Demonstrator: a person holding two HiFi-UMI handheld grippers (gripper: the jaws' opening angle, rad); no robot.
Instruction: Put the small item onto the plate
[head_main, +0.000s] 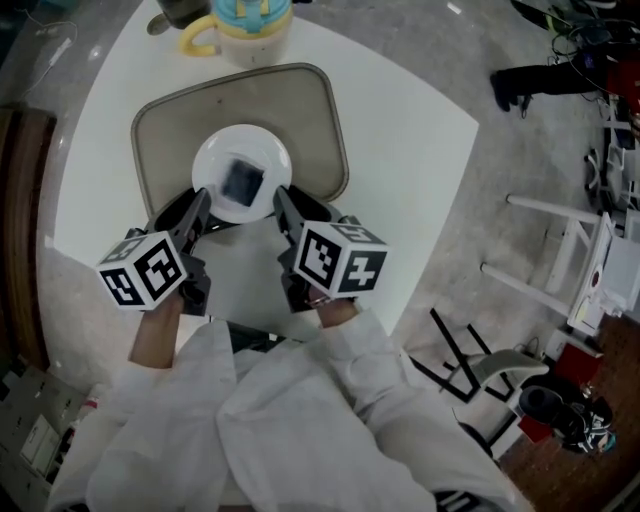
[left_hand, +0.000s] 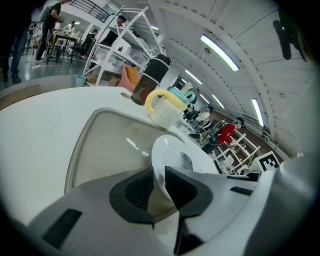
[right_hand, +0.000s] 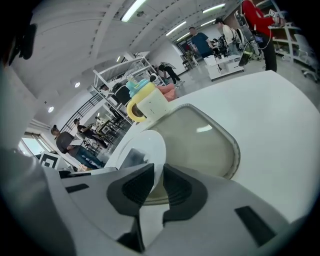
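Note:
A white round plate (head_main: 215, 160) sits over the beige tray (head_main: 310, 110), and a small dark square item (head_main: 243, 180) lies flat at its middle. My left gripper (head_main: 203, 198) is shut on the plate's near-left rim, and my right gripper (head_main: 283, 198) is shut on the near-right rim. In the left gripper view the plate (left_hand: 170, 150) rim passes between the dark pads of the left gripper (left_hand: 159, 184). In the right gripper view the plate (right_hand: 147, 142) edge is pinched the same way by the right gripper (right_hand: 157, 184), with the item (right_hand: 131, 157) showing on it.
A cream mug with a yellow handle and teal lid (head_main: 245, 25) stands just beyond the tray's far edge, with a dark cup (head_main: 178, 12) to its left. The white table (head_main: 410, 150) ends in a corner at the right. Chairs and racks stand on the floor to the right.

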